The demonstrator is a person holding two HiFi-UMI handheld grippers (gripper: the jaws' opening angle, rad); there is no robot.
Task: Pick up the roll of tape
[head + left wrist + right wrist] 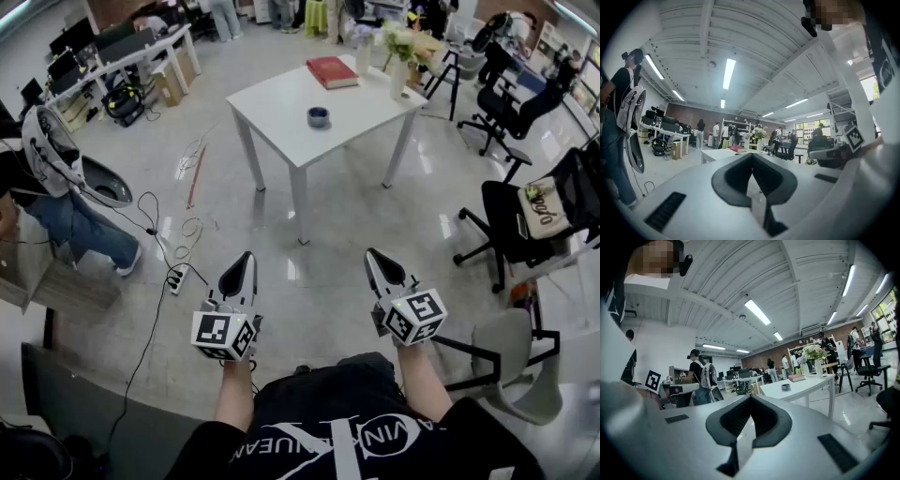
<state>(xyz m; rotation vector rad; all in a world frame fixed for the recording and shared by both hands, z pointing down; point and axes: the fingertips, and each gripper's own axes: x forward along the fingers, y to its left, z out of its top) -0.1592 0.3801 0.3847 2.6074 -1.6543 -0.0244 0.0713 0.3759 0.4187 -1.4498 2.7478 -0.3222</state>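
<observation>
Left gripper and right gripper, jaws pressed together on nothing, hang at waist height, apparently a carrying posture. The roll of tape sits on the white table well ahead.

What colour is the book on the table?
The book is red; the head view shows it best.

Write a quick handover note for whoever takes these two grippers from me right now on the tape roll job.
Left gripper: shut, empty, held low in front of the body.
Right gripper: shut, empty, beside it.
Roll of tape: lies on the white table ahead across the floor, with a red book behind it.
Done: nothing yet; the roll is untouched.
Left: walk to the table, open one gripper, close on the roll, lift.
</observation>
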